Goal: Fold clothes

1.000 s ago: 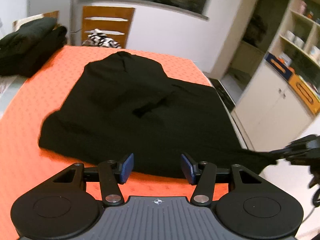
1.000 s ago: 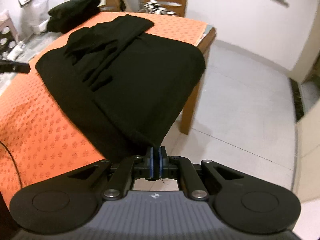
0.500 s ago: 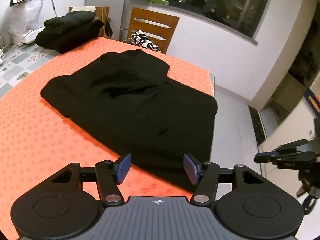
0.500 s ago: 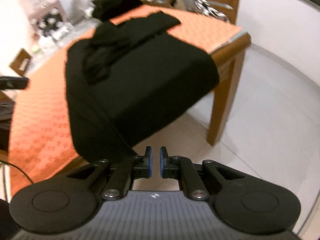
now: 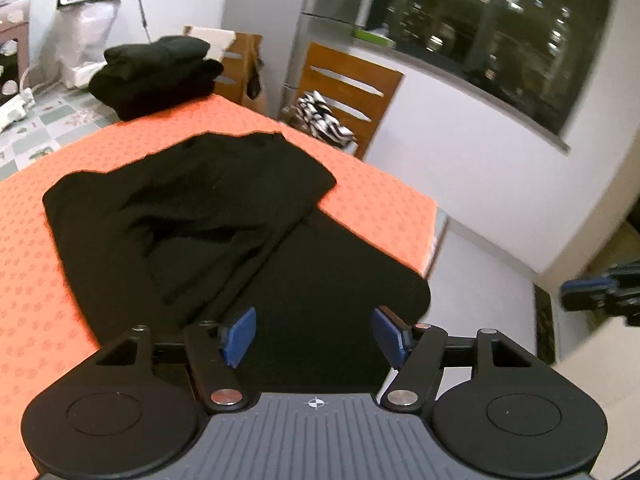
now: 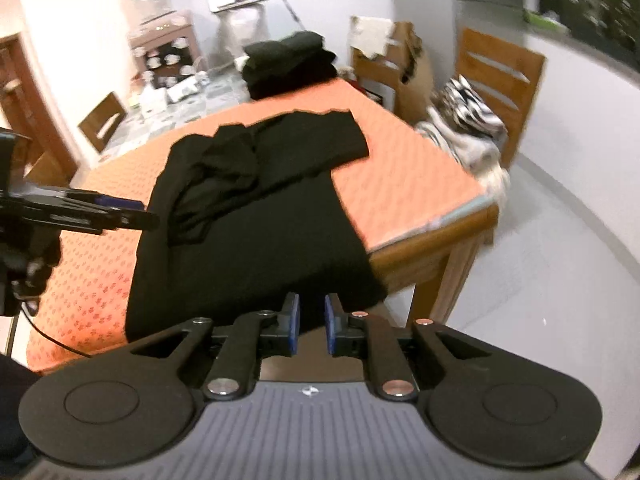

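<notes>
A black garment [image 5: 224,236] lies spread on the orange tablecloth [image 5: 36,248], its sleeves folded onto its middle and its near end hanging over the table edge. It also shows in the right wrist view [image 6: 256,216]. My left gripper [image 5: 316,334] is open and empty above the hanging end. My right gripper [image 6: 311,322] is slightly open and empty, just off the garment's hanging hem. Each gripper shows in the other's view, the right one [image 5: 600,292] and the left one [image 6: 80,212].
A stack of folded black clothes [image 5: 160,72] sits at the table's far corner, also in the right wrist view [image 6: 292,62]. A wooden chair [image 6: 496,92] with striped cloth [image 6: 468,120] stands beyond the table. The wooden table edge [image 6: 436,240] and grey floor [image 6: 540,248] lie right.
My right gripper has opened and let go of the garment's hem, which now hangs over the table edge. Both grippers have drawn back and risen.
</notes>
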Available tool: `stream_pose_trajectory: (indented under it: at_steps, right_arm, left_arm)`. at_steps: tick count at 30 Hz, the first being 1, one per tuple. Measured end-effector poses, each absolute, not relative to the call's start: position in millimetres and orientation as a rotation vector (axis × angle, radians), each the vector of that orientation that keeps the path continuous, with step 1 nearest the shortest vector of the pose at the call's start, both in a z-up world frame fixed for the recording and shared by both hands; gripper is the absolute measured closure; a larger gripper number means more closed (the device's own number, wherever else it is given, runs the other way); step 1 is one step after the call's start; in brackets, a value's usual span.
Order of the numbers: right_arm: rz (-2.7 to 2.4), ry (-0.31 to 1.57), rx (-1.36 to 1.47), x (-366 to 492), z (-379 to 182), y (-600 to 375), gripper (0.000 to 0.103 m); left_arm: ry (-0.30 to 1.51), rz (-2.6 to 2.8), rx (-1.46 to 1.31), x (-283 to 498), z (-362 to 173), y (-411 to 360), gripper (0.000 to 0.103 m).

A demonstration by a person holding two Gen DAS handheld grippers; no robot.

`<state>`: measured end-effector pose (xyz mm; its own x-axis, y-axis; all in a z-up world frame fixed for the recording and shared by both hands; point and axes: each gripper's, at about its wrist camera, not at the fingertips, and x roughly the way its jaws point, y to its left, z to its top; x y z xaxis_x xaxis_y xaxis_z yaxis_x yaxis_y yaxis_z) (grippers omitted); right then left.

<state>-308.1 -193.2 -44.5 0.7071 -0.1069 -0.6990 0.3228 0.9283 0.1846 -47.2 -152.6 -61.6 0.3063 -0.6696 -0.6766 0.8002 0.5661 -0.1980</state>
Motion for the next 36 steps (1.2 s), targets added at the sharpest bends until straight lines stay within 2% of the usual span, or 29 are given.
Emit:
stream_pose_trajectory:
  at_steps: [4, 7, 11, 24, 36]
  right_arm:
    - [-0.13, 0.742, 0.218, -296, -20, -252, 0.087]
    - [-0.043, 0.714, 0.153, -284, -4, -296, 0.079]
    - [0.062, 0.692, 0.084, -261, 8, -356, 0.077]
    - [0.576, 0.649, -0.162, -154, -1, -531, 0.074]
    - [0.975, 0.594, -0.398, -17, -18, -596, 0.068]
  left_arm:
    - [0.801, -0.885, 0.168, -52, -63, -200, 0.034]
    - [0.824, -0.814, 0.129, -54, -62, -232, 0.034]
    - [0.809, -0.734, 0.111, -61, -60, -276, 0.033]
    - [0.763, -0.118, -0.07, -97, -74, -378, 0.032]
    - [0.783, 0.425, -0.201, -137, -103, -427, 0.032]
